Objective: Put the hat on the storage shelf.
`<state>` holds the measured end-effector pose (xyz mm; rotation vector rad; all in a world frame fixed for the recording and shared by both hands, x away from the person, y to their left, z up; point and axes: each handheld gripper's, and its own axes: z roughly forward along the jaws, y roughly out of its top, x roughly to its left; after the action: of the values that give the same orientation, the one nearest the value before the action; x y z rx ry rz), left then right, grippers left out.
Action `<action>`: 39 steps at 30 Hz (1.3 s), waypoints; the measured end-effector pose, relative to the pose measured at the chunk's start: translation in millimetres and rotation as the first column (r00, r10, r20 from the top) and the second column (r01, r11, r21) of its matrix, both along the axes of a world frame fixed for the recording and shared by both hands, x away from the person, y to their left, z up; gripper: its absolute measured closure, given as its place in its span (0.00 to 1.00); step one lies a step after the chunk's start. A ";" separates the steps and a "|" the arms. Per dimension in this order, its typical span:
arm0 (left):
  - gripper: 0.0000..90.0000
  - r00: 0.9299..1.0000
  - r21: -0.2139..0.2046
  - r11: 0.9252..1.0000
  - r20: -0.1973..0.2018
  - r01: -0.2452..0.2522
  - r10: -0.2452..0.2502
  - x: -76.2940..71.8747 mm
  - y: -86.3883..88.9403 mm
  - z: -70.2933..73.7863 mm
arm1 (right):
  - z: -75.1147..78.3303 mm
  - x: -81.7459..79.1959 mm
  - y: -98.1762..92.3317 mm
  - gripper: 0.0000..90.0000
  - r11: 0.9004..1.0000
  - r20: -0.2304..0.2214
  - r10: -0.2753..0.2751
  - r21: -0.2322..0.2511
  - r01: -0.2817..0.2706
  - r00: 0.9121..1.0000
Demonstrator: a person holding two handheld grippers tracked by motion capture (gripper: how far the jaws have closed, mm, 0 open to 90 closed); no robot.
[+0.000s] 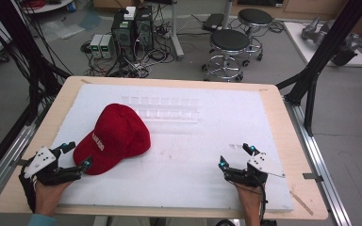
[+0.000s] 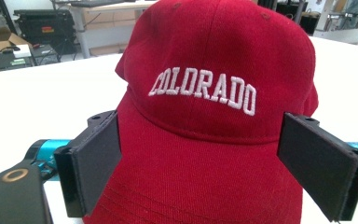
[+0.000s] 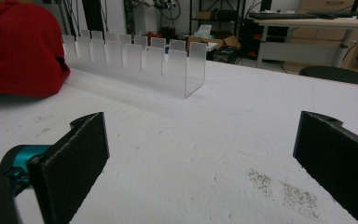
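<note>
A red cap (image 1: pixel 115 134) with white COLORADO lettering lies on the left half of the white foam board (image 1: pixel 193 183), brim toward the near left corner. My left gripper (image 1: pixel 78 155) is at that brim. In the left gripper view the brim of the cap (image 2: pixel 214 140) lies between the two wide-set pads of that gripper (image 2: pixel 205 163), and I see no squeeze on it. My right gripper (image 1: pixel 237 157) rests low near the board's front right, open, with bare board between the jaws (image 3: pixel 205 158). The back of the cap (image 3: pixel 18 51) shows far left in the right gripper view.
A clear slotted acrylic rack (image 1: pixel 162 108) stands on the board behind the cap; it appears again as the rack (image 3: pixel 135 60) ahead of my right gripper. The board lies on a wooden table (image 1: pixel 290 141). Stools (image 1: pixel 228 47) and computer cases (image 1: pixel 132 28) stand on the floor beyond.
</note>
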<state>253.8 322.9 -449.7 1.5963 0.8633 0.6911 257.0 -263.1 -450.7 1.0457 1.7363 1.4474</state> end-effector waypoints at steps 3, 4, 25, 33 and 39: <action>0.16 1.000 0.002 1.000 -0.004 0.000 0.000 0.5 -0.4 0.1 | 0.0 0.5 -1.2 0.02 1.000 0.000 0.003 0.007 -0.003 1.000; 0.16 1.000 0.008 1.000 -0.004 0.001 -0.001 0.5 -0.6 0.1 | 0.0 0.3 -1.3 0.02 1.000 -0.002 0.003 0.013 -0.003 1.000; 0.16 1.000 0.018 1.000 -0.009 0.004 -0.004 0.9 -1.4 0.5 | -0.2 -1.1 -0.8 0.02 1.000 0.012 -0.005 0.005 0.005 1.000; 0.16 0.999 0.003 1.000 -0.024 0.025 -0.025 2.9 0.3 1.0 | -0.3 -1.1 -1.1 0.02 1.000 0.012 -0.009 0.012 0.009 1.000; 0.16 0.998 0.013 0.999 -0.039 0.045 -0.045 4.2 -0.9 5.4 | -0.2 -0.6 -1.7 0.02 1.000 0.012 -0.006 0.012 0.006 1.000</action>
<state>258.0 322.0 -444.2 1.6418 0.8501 0.6371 256.4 -264.8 -450.9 1.0457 1.7165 1.4596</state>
